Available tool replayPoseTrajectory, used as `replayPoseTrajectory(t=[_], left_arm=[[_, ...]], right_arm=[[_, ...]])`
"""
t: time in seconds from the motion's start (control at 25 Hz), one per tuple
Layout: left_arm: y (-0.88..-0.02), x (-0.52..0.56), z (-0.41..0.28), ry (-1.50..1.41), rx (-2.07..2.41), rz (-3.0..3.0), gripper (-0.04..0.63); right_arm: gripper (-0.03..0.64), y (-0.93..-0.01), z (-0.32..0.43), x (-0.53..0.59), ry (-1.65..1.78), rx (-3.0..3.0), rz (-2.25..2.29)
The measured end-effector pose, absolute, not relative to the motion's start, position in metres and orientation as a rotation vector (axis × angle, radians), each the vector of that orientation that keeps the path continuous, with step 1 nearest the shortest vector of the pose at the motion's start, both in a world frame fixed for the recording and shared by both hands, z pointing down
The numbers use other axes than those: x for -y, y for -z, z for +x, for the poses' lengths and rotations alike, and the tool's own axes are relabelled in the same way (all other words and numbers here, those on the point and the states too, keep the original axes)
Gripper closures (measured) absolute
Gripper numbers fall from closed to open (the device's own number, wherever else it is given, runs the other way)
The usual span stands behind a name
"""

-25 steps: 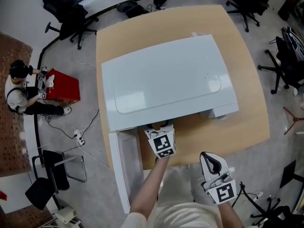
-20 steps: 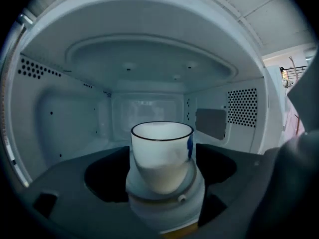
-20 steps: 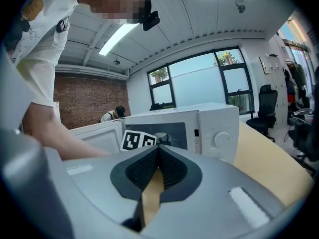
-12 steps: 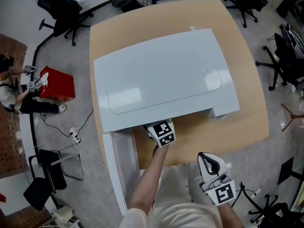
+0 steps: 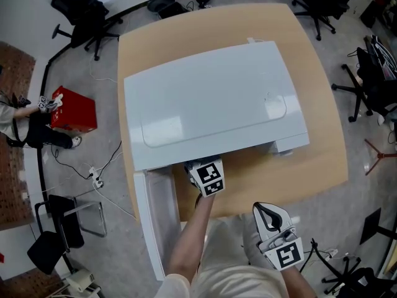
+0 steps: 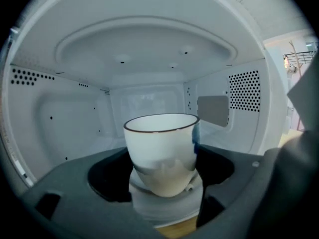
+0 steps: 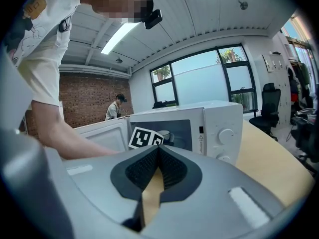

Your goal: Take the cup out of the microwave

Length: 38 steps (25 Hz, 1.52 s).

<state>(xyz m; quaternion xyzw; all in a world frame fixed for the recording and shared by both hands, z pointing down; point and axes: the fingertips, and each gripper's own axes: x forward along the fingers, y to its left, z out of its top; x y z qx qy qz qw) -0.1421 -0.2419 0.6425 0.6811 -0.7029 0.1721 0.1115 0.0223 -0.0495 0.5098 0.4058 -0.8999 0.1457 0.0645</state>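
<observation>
A white cup (image 6: 160,148) with a dark rim stands on the glass turntable (image 6: 167,205) inside the white microwave (image 5: 211,104). Its door (image 5: 158,222) hangs open toward me on the left. My left gripper (image 6: 162,172) reaches into the cavity, and only its marker cube (image 5: 206,176) shows from above. Its jaws are closing with the cup between them, and a dark gap remains on each side of the cup. My right gripper (image 5: 268,211) hovers shut and empty off the table's near edge. From there the cup (image 7: 163,133) shows through the open front.
The microwave sits on a wooden table (image 5: 322,141) with bare wood to its right and front. Office chairs (image 5: 80,11) ring the table. A red box (image 5: 73,110) and a seated person (image 5: 25,126) are on the floor far left, with cables nearby.
My left gripper has slid deeper under the microwave's front edge, so less of it shows from above. The right gripper has stayed where it was.
</observation>
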Motion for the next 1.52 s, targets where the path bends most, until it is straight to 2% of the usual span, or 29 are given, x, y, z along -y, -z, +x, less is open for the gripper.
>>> replayPoseTrajectory(t=[0.32, 0.92, 1.24, 1.52], left_arm=[[-0.615, 0.193, -0.141, -0.498, 2.042, 2.053, 0.212], [-0.526, 0.057, -0.086, -0.487, 1.914, 2.120, 0.211], [-0.477, 0.014, -0.073, -0.459, 1.884, 2.149, 0.211], [-0.474, 0.001, -0.067, -0.482, 1.863, 2.167, 0.212]], right_arm=[[0.611, -0.500, 0.021, 0.040, -0.400, 2.731, 1.151], [0.612, -0.460, 0.031, 0.048, -0.205, 2.778, 1.157], [0.612, -0.456, 0.044, 0.046, -0.268, 2.738, 1.163], [0.612, -0.458, 0.055, 0.043, -0.279, 2.731, 1.173]])
